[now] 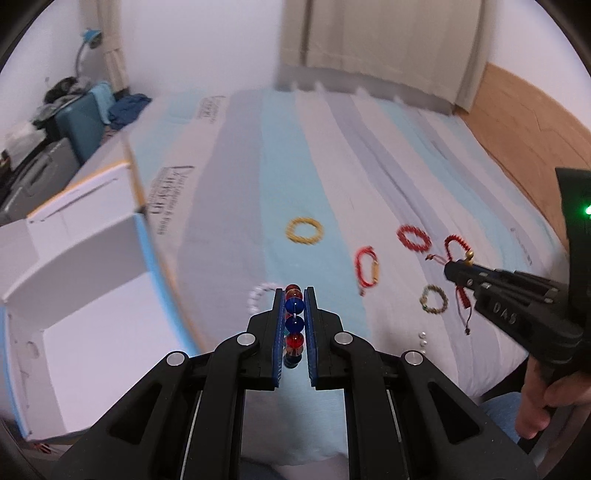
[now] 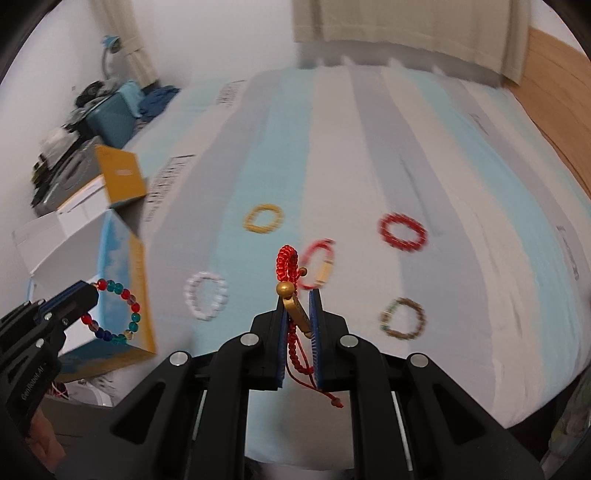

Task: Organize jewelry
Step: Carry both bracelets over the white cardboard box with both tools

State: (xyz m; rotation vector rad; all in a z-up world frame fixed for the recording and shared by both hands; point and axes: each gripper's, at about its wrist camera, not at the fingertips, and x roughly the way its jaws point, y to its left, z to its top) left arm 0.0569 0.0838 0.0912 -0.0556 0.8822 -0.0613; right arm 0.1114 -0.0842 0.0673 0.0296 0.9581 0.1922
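My left gripper is shut on a multicoloured glass bead bracelet, held above the striped bed beside an open white box; the bracelet also shows in the right wrist view. My right gripper is shut on a red cord bracelet with a gold bar and bead, lifted off the bed; it also shows in the left wrist view. On the bed lie a yellow bracelet, a red bead bracelet, a red cord bracelet with a clasp, a white bracelet and a brown-green bracelet.
The striped bedsheet covers the bed. A yellow box and clutter with a blue case stand at the left. Curtains hang behind the bed and wood floor lies at the right.
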